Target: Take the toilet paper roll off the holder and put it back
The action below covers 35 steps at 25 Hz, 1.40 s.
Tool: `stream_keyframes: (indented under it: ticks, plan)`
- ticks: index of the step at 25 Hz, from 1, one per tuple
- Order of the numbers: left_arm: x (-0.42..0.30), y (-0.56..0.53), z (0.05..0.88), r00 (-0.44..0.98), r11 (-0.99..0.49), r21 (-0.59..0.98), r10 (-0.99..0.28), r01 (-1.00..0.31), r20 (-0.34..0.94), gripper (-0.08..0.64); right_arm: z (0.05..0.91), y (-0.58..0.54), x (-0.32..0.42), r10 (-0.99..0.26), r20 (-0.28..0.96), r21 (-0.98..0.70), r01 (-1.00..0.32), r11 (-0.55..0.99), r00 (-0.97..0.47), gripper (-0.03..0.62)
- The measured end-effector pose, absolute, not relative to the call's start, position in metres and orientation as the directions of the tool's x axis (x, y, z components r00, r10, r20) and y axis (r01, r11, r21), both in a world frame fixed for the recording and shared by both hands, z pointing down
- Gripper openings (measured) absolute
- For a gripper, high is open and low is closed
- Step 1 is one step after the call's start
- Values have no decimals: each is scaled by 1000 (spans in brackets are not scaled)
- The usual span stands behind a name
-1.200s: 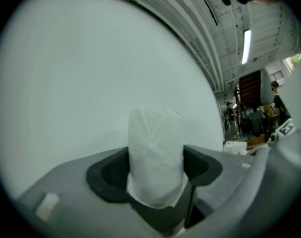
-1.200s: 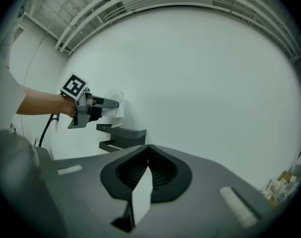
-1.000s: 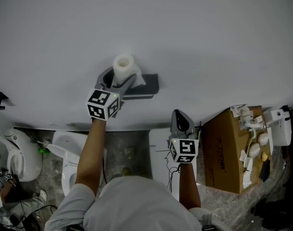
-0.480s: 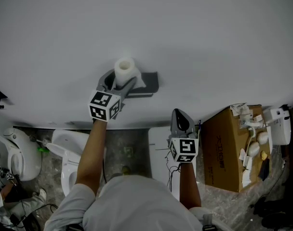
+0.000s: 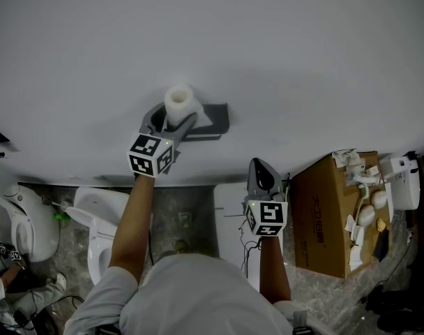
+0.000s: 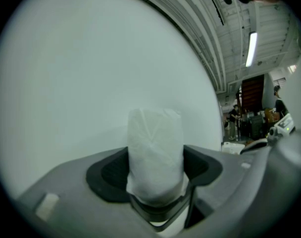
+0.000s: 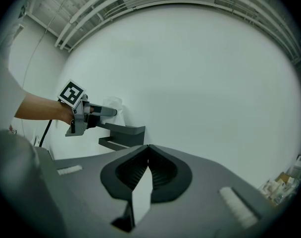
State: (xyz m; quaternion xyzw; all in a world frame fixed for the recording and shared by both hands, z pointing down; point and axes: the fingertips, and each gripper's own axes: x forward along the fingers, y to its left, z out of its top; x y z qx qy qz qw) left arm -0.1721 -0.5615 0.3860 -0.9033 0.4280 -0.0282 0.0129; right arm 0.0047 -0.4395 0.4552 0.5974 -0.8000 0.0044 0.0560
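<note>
We find the toilet paper roll [image 5: 178,103] upright at the left end of the grey wall-mounted holder [image 5: 215,121], close against the white wall [image 5: 303,61]. The left gripper [image 5: 171,119] clamps it, one dark pad pressed to each side with the jaws standing wide around it. In the left gripper view the roll's lower end is covered by the jaws, so we cannot tell whether it rests on the holder or hangs just clear of it. The paper's outer wrap is creased and shows no print.

The right gripper [image 5: 262,167] is well apart from the holder, lower and to the right. Its jaws are closed tip to tip with nothing between them. From its view the holder shows as two grey ledges, and the left gripper hides most of the roll.

Each gripper carries a cube of black-and-white square markers [image 5: 150,153]; these are patterns, not legible text.

On the floor at the right stands an open cardboard box [image 5: 323,215]. Its dark print is too small to read, and its contents are only pale shapes. A white toilet [image 5: 100,222] below the left arm is partly hidden by that arm. A second toilet [image 5: 27,222] sits at the left edge.
</note>
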Motion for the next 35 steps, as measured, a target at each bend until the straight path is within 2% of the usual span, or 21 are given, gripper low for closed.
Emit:
stream_keyframes:
  ticks: [10,18,35]
  plan:
    - [-173,-562,386,635,-637,-36,-771,-770,45,316,452,-437,6,-957,89,63,-957,283,-277,2]
    - [-175,-558,382,643,-643,-20,-766,-765,28,365,450,-434,7,-958,87,64,-958,278,-273,2]
    - [-204,-520,369,599,-598,-56,-801,-800,2,366,441,-423,-9,-952,61,67,-951,303,-300,2]
